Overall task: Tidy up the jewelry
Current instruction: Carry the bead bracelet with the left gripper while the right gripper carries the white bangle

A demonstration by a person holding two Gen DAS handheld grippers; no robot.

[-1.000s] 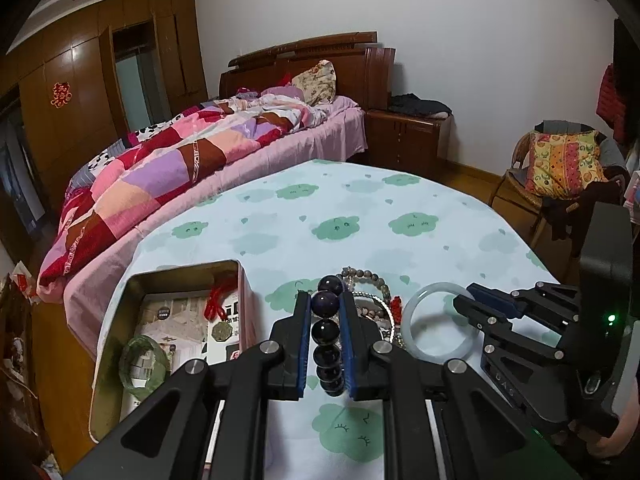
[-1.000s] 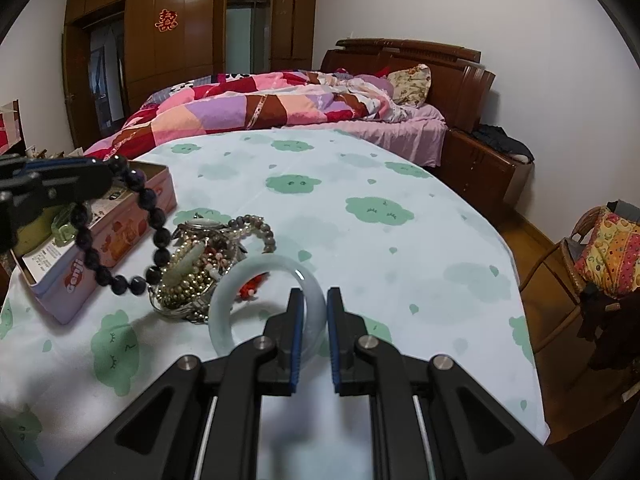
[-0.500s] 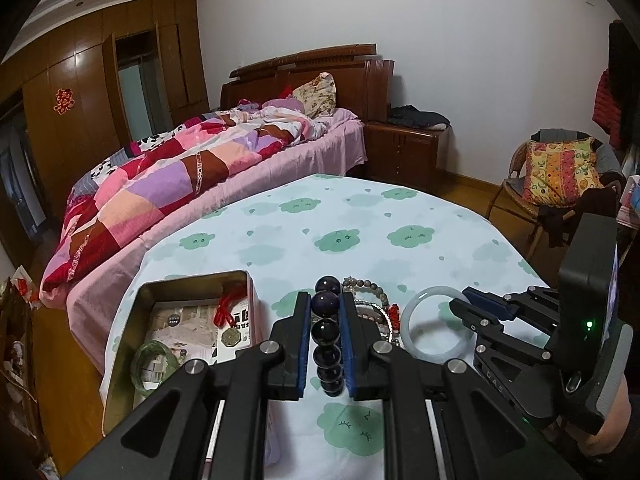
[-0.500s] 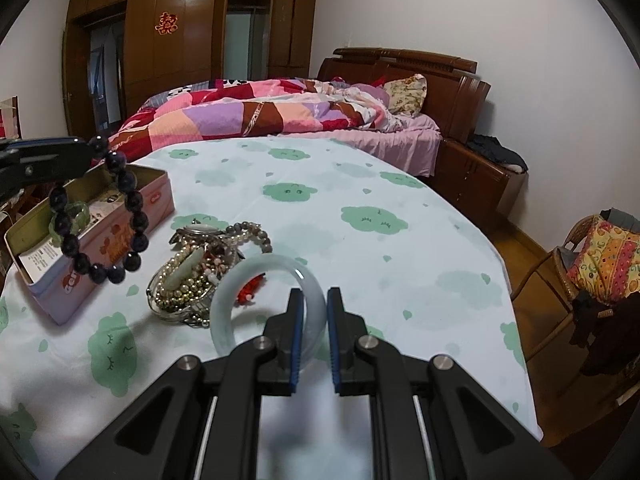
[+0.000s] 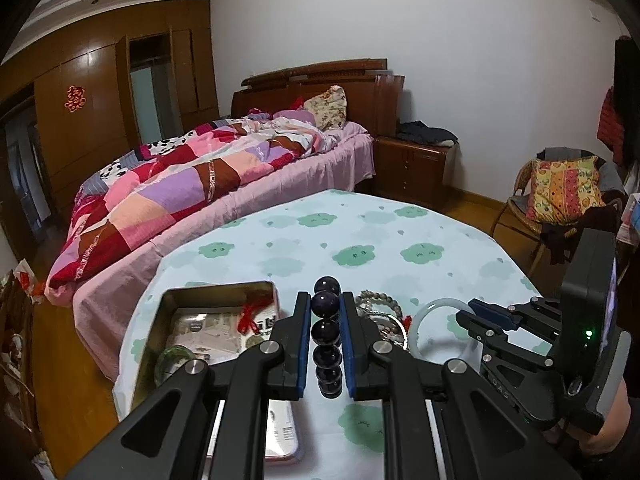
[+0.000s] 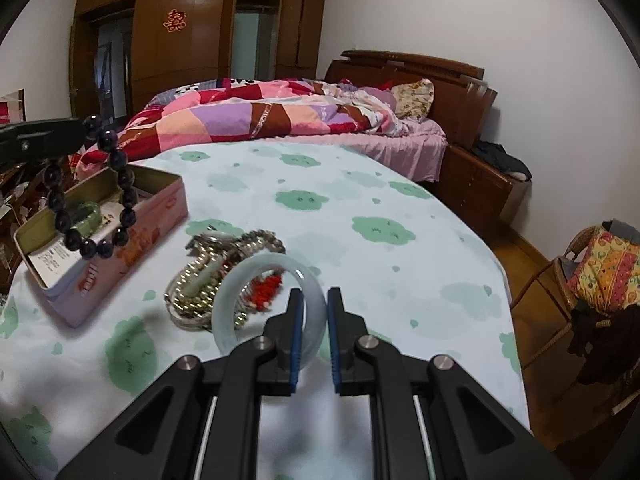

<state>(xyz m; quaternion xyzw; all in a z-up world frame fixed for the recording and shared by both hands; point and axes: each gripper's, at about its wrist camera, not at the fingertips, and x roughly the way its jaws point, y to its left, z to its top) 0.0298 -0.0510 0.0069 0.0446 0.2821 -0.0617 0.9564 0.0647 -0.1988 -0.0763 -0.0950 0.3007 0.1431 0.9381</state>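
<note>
My left gripper (image 5: 326, 310) is shut on a dark purple bead bracelet (image 5: 327, 336), held in the air beside and above the open tin box (image 5: 172, 304); in the right wrist view the bracelet (image 6: 90, 216) hangs in front of the box (image 6: 160, 208). My right gripper (image 6: 312, 300) is shut on a pale jade bangle (image 6: 240, 280), lifted off the table and tilted; the bangle also shows in the left wrist view (image 5: 420, 320). A pile of bead strings and a red tassel (image 6: 216, 272) lies on the tablecloth behind the bangle. A green bangle (image 6: 86, 214) lies inside the box.
The round table (image 6: 360, 208) has a white cloth with green cloud prints. A bed with a patchwork quilt (image 5: 192, 184) stands behind the table. A wicker chair with a yellow cushion (image 5: 560, 192) stands at the right. Papers and a red-corded charm (image 5: 252, 316) lie in the box.
Both grippers have risen. The dark bead bracelet has been lifted higher next to the box. The jade bangle has come up off the table, away from the bead pile.
</note>
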